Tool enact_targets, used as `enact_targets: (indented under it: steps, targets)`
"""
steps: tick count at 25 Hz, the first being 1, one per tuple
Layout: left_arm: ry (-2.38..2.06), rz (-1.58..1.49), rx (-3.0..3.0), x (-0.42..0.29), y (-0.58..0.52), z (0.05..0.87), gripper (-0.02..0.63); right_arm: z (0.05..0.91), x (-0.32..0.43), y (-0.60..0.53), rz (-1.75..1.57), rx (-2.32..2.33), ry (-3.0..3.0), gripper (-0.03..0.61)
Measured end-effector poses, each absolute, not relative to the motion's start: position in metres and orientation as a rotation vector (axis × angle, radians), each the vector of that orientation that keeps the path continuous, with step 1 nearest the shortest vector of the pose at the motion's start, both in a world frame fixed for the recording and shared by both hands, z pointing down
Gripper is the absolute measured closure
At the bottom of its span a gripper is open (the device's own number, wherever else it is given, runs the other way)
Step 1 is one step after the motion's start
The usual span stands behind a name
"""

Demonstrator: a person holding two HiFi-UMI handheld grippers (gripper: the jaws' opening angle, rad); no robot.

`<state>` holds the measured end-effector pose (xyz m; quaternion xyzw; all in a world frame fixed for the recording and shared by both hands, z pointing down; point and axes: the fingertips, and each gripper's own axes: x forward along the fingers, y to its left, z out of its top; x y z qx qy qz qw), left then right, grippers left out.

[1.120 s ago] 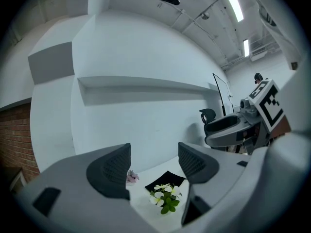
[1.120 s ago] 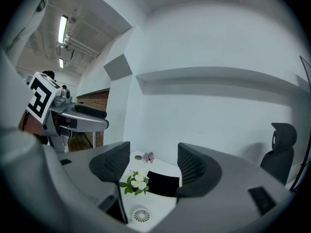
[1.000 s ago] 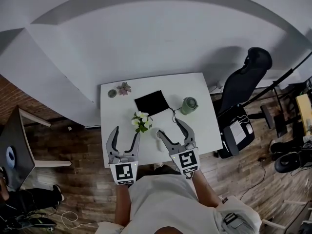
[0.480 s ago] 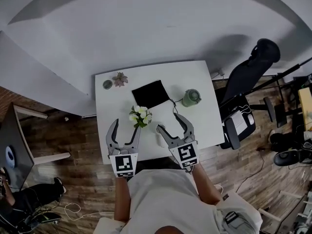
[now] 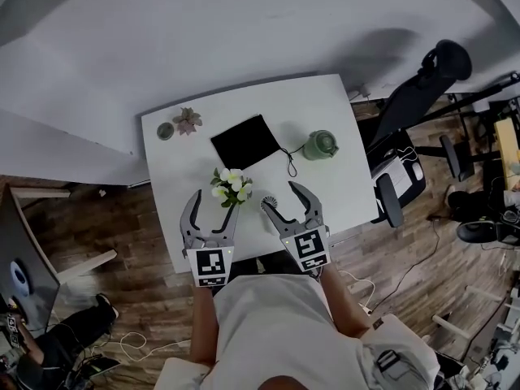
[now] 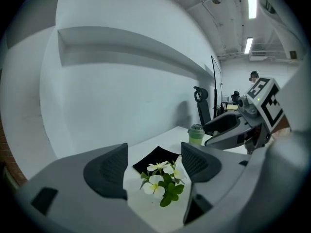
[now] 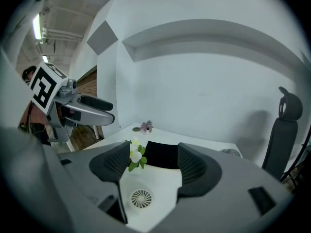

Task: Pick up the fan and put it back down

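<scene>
L gripper [image 5: 213,208] [image 6: 154,166]: jaws part open, have just been opening, nothing clamped. Small bunch of white flowers w/ green leaves [image 5: 227,185] [image 6: 163,181] shows in the gap betw the pads; pads don't touch it.

R gripper [image 5: 279,197] [image 7: 153,164]: jaws apart, empty. Small white round fan w/ spiral grille [image 5: 269,205] [image 7: 141,197] sits on the white rectangular table [image 5: 166,193], near edge, low in the gap betw the R jaws, not gripped. From the head view it's just beside the R gripper's left jaw tip; contact can't be told.

Both grippers sit side by side over the near edge of the table, pointing far, tilted a bit down.

Flowers are just left of the fan. Black square cloth pad [image 5: 245,140] lies far of the flowers, mid table. Pale green lidded cup [image 5: 321,145] stands right of the pad, thin dark cord betw them. Far-left corner: small pinkish succulent [image 5: 188,120] next to a small round green dish [image 5: 166,131]. Black office chair [image 5: 422,88] stands right of the table on wood floor.
</scene>
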<state>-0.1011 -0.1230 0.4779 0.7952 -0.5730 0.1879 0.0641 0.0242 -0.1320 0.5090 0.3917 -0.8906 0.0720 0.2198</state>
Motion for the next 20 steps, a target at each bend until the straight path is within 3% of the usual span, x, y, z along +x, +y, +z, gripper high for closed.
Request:
enact_targets:
  steps: [20]
  targets:
    - [-1.478, 0.701, 2.449, -0.086, -0.138, 0.545, 0.225, 0.603, 0.021, -0.121, 0.392, 1.075, -2.279, 0.267]
